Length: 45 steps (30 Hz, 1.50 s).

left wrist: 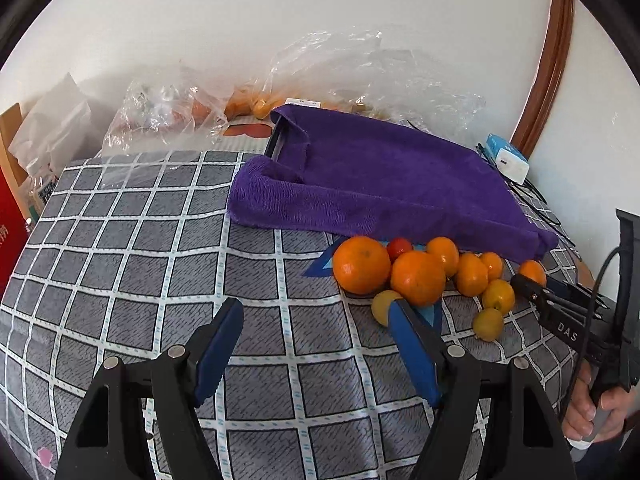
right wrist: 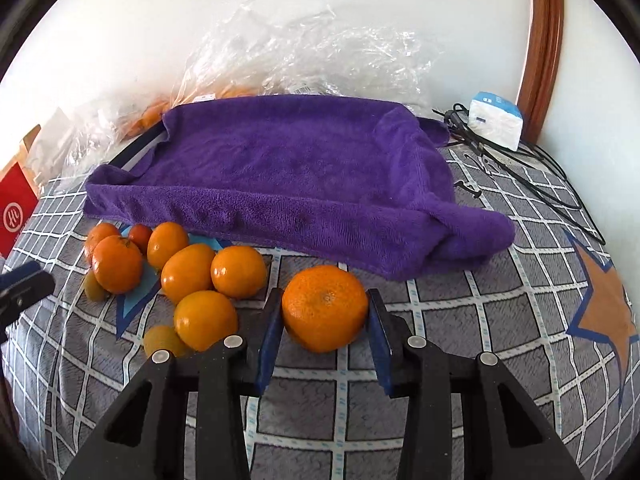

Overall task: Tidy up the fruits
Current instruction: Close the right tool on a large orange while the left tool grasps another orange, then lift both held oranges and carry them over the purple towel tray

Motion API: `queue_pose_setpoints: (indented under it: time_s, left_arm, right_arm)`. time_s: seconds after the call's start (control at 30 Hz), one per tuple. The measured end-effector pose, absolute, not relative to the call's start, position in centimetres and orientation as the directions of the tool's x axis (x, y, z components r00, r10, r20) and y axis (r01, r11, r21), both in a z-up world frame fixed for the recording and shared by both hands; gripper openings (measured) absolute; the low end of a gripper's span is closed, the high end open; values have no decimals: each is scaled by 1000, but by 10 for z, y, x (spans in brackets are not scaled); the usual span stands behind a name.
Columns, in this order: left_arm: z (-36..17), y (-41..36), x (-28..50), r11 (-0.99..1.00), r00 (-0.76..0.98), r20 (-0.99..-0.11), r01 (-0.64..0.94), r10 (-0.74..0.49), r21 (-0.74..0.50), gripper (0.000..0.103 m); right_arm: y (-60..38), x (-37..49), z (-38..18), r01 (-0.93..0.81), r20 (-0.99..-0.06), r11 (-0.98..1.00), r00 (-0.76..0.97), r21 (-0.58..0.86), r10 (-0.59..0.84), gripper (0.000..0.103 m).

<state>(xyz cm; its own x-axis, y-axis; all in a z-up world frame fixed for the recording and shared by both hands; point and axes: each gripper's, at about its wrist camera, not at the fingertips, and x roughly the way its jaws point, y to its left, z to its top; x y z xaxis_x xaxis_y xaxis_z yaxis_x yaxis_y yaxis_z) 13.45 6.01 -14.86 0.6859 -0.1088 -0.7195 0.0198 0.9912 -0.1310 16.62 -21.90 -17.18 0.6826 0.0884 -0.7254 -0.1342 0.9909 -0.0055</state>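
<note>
White wall (right wrist: 120, 32) stood behind a table covered by a grey grid-patterned cloth (left wrist: 140, 248), with a brown wooden frame (right wrist: 544, 40) at far right.

Item 1: purple towel (right wrist: 288, 168), draped over a shallow tray-like form, far centre; its near edge hung down to the cloth just behind the fruit.

Item 2: loose fruit pile (right wrist: 176, 268) near left of the towel's edge: several oranges, smaller yellow-orange fruits and one small red fruit (left wrist: 399, 246), resting partly on a blue star print.

Item 3: large orange (right wrist: 325, 307), apart from the pile, right of it, on the cloth in front of the towel.

Item 4: right gripper (right wrist: 324, 320), blue pads on either side of the large orange and closed against it.

Item 5: left gripper (left wrist: 316, 320), jaws spread wide, holding nothing; its right pad sat just in front of a yellow fruit (left wrist: 383, 305).

Item 6: clear plastic bags (left wrist: 168, 112) along the wall, some holding orange fruit; printed labels too small to read.

Item 7: red box (right wrist: 16, 208), far left, white circular logo, characters not legible.

Item 8: white-and-blue box (right wrist: 496, 120) with black cables (right wrist: 520, 168), far right.

Lettering "DAS" read on the right tool's body in the left view.

Open cloth lay left and near of the pile, and right of the large orange toward an orange star print (right wrist: 604, 312).
</note>
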Motion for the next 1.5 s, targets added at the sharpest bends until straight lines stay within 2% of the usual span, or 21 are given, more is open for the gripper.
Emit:
queue_pose_setpoints:
  time_s: [0.23,0.7,0.87,0.9,0.97,1.03,1.5]
  left_arm:
    - [-158,52,159,998,652,-756,20,-63,-66,61]
    - [-168,30,181,994,651,-751,74,-113,-85,61]
    - [-174,33,185,989,653,-744,63,-141,-133,60]
    - [-174,34,185,988,651,-744,64,-150,-143,57]
    - [-175,36,184,985,653,-739,72,-165,-156,45]
    - [-175,34,182,983,653,-736,91,-181,-160,39]
    - [-159,45,163,982,769,-625,19,-134,-186,39]
  right_arm:
    - [-227,161,-173,-140,-716,989,687,42,127,40]
    - [-226,165,-177,-153,-734,985,660,75,159,40]
    - [-225,167,-179,-147,-743,987,653,63,145,40]
    - [-224,167,-179,-148,-744,987,653,57,141,41]
    - [-223,167,-180,-146,-746,988,653,47,133,41]
    - [-223,167,-180,-145,-746,989,654,42,128,41]
    - [-226,159,-173,-144,-703,988,697,56,141,40]
